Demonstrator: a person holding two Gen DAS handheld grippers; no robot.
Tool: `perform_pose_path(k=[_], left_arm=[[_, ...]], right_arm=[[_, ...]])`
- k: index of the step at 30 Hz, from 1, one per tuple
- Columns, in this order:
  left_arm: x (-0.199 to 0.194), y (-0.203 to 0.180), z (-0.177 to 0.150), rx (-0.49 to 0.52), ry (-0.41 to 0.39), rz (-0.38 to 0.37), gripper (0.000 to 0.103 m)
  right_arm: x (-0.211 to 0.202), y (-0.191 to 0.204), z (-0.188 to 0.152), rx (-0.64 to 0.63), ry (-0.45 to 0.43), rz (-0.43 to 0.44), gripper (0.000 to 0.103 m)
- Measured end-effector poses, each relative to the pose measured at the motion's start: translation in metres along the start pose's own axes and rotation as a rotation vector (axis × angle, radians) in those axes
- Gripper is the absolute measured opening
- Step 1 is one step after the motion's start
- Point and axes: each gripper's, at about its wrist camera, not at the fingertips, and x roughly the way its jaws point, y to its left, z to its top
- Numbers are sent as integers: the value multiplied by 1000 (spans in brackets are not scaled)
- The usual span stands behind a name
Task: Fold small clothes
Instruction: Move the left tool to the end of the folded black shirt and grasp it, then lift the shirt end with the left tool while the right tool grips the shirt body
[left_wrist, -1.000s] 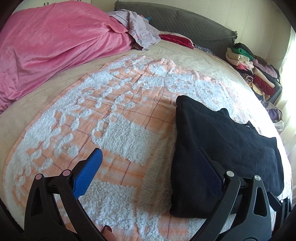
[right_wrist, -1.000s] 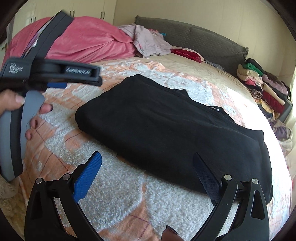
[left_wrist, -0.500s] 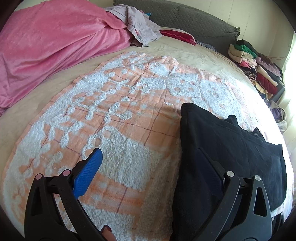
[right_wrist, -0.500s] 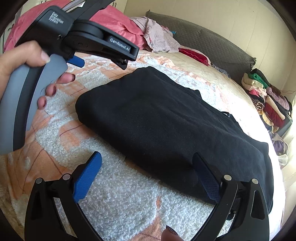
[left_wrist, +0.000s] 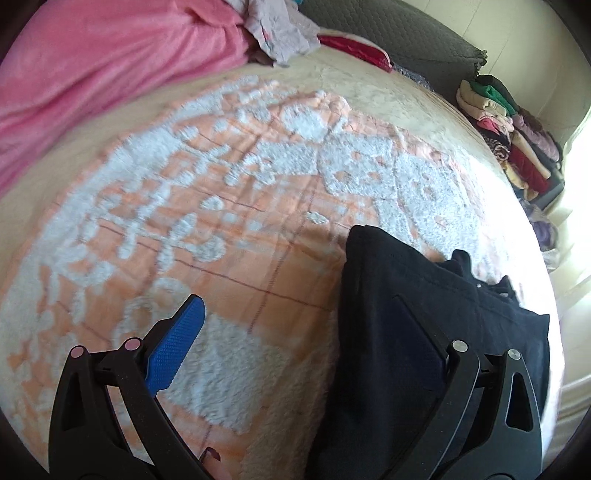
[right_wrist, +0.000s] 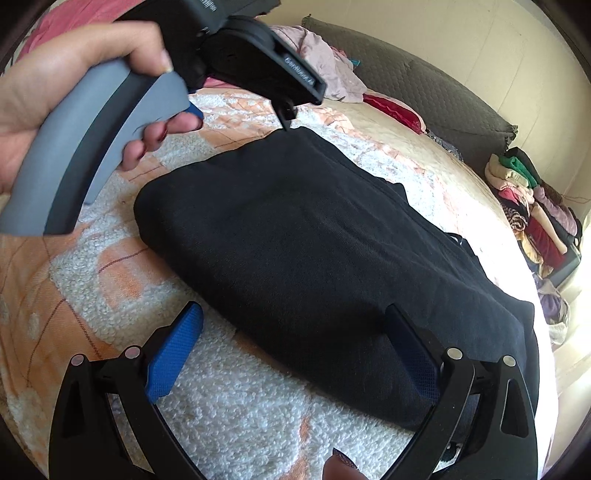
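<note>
- Both grippers have come closer to the folded black garment (right_wrist: 314, 251) than a second ago, and the left hand (right_wrist: 55, 92) with its grey handle now fills more of the upper left of the right wrist view.
- That garment, the landmark for everything below, lies flat on an orange and white fluffy blanket (left_wrist: 221, 229) spread over a bed.
- Seen from the right wrist, the right gripper (right_wrist: 291, 350) hangs over the garment's near edge with its blue-padded fingers spread wide and nothing between them; its right finger shows against the black cloth, its left finger against the blanket just beside the garment.
- Seen from the left wrist, the left gripper (left_wrist: 299, 343) straddles the garment's left edge, fingers spread wide and holding nothing; its left finger is over the blanket, its right finger over the dark cloth.
- Whether either gripper touches the garment cannot be told.
- Beyond the garment, a pink cover (left_wrist: 103, 66) is heaped at the far left of the bed.
- A stack of folded clothes (right_wrist: 532, 210) sits well apart from the garment, at the far right by the wall.
</note>
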Motion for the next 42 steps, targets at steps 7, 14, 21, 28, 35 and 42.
perform_pose_path(k=[7,14,21,28,35,42], left_arm=[[14,6,-1,4,75,-75,93],[19,6,-1,0,91,-124,93],[17,5,0,-40,99,-194,93],[13,-8,0,-5,100,-187,93],[7,-31,-3,45,99,-219,93],[4,-65,-12,96,121,-226,58]], right_arm=[[17,7,12,-43,-6,-46,98],[26,12,24,-56,-48,-97,89],[11,11,22,-50,-137,-123,34],[-11,-3,21,10,-212,-128,15],[-26,-15,19,53,-246,-112,13],[-40,-28,17,110,-274,-103,13]])
